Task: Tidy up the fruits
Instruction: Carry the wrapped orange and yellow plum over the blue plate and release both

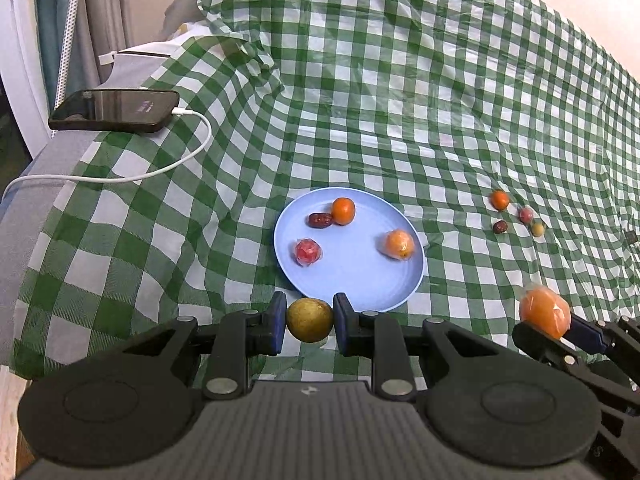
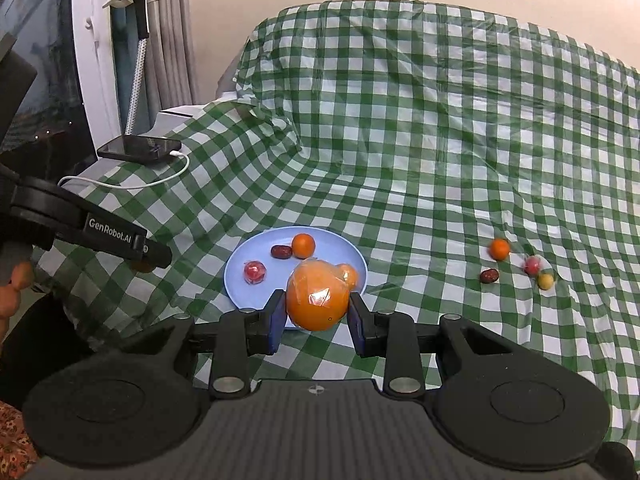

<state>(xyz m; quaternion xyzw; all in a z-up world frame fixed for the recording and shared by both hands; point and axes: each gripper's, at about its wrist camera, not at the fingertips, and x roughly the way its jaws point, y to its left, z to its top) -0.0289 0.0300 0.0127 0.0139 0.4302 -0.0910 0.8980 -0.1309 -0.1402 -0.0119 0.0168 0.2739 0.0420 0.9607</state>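
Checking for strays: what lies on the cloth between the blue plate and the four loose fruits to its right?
Nothing: only bare checked cloth between blue plate and loose fruits, in both wrist views.

Left gripper (image 1: 310, 320) sits level, both blue pads (image 1: 277, 322) pressed against a yellow-green fruit (image 1: 310, 320) held between them. Right gripper (image 2: 317, 304), out at the left one's three o'clock, clamps a plastic-wrapped orange (image 2: 317, 300), its jaws spread wider around it.
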